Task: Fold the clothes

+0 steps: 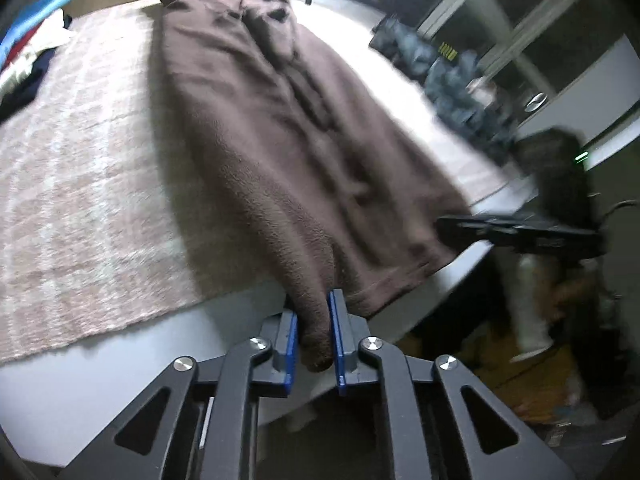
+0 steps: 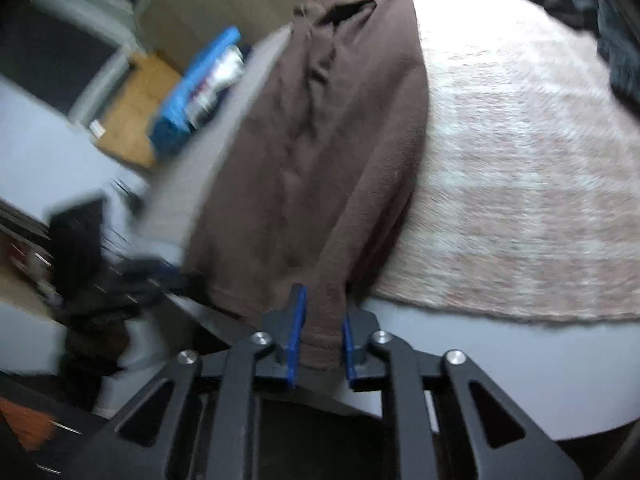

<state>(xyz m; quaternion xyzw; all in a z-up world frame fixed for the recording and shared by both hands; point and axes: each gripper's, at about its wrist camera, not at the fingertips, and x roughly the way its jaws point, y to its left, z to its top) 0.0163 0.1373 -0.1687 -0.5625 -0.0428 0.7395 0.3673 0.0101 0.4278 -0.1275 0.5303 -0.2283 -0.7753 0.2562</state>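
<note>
A brown fleece garment (image 1: pixel 260 140) lies lengthwise on a pale pink mat (image 1: pixel 80 160), its near hem hanging over the white surface's front edge. My left gripper (image 1: pixel 314 340) is shut on one near corner of the hem, with fabric bunched between the blue pads (image 1: pixel 294 344). My right gripper (image 2: pixel 322 340) is shut on the other near corner of the garment (image 2: pixel 328 140), the hem band pinched between its blue pads (image 2: pixel 298 332). In the left wrist view the right gripper (image 1: pixel 520 232) shows as a dark blurred shape at the garment's right corner.
A blue basket (image 1: pixel 36 12) holding clothes sits at the mat's far left, and is also in the right wrist view (image 2: pixel 200 80). A dark blue-grey clothes pile (image 1: pixel 452 76) lies at the far right. The white surface's edge (image 2: pixel 520 360) runs in front of the mat (image 2: pixel 520 160).
</note>
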